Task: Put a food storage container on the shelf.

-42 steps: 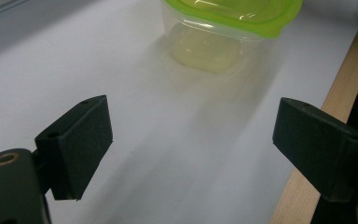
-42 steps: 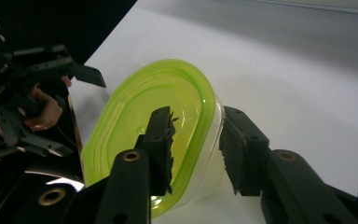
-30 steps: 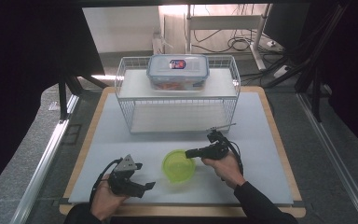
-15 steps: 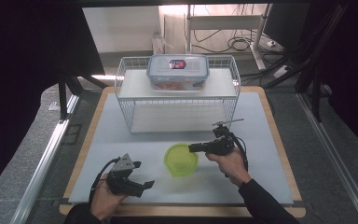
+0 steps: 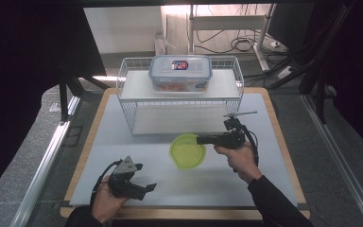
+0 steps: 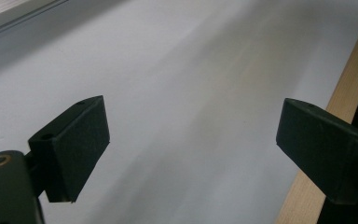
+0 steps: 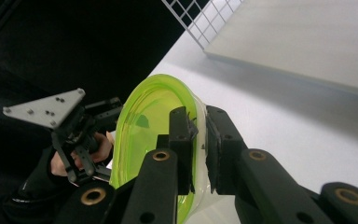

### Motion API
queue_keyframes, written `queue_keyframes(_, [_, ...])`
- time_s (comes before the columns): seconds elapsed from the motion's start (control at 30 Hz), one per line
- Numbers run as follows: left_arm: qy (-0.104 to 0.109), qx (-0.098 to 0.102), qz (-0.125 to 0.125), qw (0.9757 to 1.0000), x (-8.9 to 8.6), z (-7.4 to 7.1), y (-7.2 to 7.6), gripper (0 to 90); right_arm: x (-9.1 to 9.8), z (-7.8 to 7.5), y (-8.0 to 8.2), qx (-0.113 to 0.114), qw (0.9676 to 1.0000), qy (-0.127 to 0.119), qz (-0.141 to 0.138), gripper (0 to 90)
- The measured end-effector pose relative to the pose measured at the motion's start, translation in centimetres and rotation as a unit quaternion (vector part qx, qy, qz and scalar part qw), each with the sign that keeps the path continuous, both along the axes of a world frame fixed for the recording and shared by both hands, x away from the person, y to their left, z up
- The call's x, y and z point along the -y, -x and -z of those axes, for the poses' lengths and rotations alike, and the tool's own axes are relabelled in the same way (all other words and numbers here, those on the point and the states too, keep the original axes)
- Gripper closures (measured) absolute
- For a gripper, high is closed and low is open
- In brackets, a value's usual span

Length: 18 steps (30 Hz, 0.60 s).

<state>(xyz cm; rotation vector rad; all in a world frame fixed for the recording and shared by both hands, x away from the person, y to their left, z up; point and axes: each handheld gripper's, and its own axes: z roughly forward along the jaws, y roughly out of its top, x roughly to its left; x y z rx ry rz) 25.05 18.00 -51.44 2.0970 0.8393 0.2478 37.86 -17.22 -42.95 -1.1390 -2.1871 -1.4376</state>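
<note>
Right gripper view shows the green bowl [image 7: 151, 140] pinched by its rim between the two black jaws of the right gripper [image 7: 199, 149], one pad inside the wall and one outside; in the high view the bowl [image 5: 187, 151] hangs tilted above the middle of the white mat [image 5: 123, 151], just in front of the wire rack [image 5: 127, 101], on whose shelf sits a lidded clear box [image 5: 180, 71]. Near the front edge, well apart from the bowl, the left gripper [image 5: 144, 188] rests in the person's hand; its jaws stand wide apart over bare mat with nothing between them.
</note>
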Motion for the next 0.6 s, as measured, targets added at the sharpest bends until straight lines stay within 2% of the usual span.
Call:
queue_keyframes(0.2, [-0.001, 0.003, -0.004, 1.0000, 0.0, 0.0, 0.0, 7.7, 0.0, -1.8, -0.4, 0.010, 0.9999, -0.007, 0.002, 82.2])
queue_keyframes(0.33, [-0.001, 0.012, -0.012, 0.9999, -0.1, -0.1, 0.0, 5.5, -0.1, -2.6, -0.7, 0.013, 0.9999, -0.010, -0.002, 82.2])
queue_keyframes(0.6, [-0.009, 0.018, -0.010, 0.9997, -0.1, -0.1, 0.0, 4.8, -0.2, -4.9, -1.5, 0.016, 0.9996, -0.023, 0.002, 82.3])
